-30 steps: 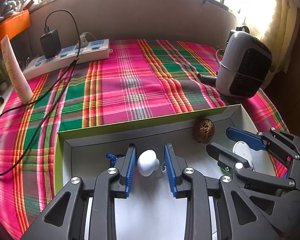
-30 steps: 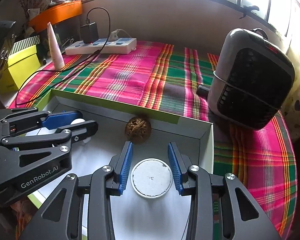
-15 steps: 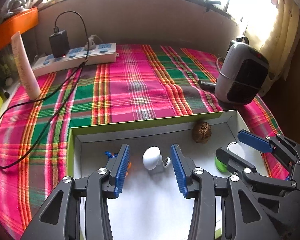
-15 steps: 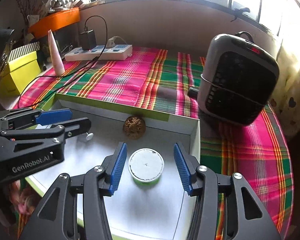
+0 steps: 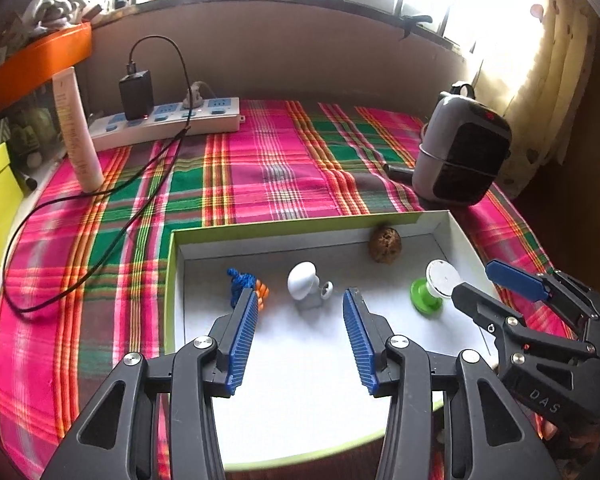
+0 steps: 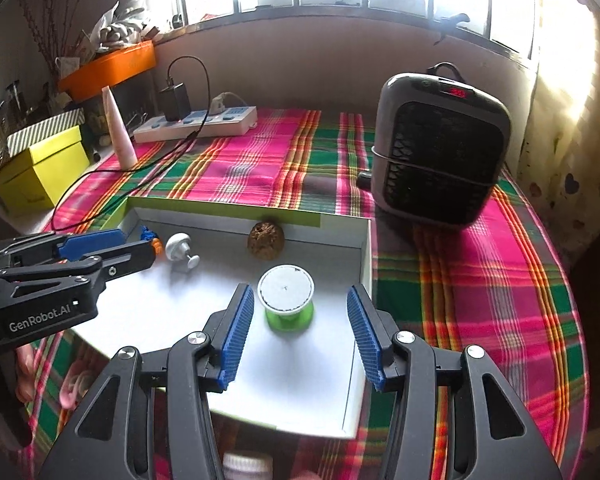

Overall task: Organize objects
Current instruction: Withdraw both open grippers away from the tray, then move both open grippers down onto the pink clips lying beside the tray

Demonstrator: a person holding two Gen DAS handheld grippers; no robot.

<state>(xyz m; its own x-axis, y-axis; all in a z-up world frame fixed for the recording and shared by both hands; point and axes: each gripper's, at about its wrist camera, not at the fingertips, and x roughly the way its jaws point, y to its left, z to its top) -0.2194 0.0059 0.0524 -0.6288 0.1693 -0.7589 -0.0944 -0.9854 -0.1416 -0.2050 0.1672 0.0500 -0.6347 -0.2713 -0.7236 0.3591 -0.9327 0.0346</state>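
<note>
A white box with a green rim lies on the plaid cloth. In it are a white knob, a green spool with a white top, a brown walnut and a small blue and orange piece. My left gripper hovers just short of the knob, its jaws opening and its pads off the knob. In the right wrist view my right gripper stands open around the spool without touching it. The left gripper shows there beside the knob.
A grey heater stands right of the box, close to its far corner. At the back left are a power strip with a black cable, a pale tube and a yellow box.
Both grippers have opened wider and drawn back and up. The knob and the spool stay in the box, farther from the pads than before.
</note>
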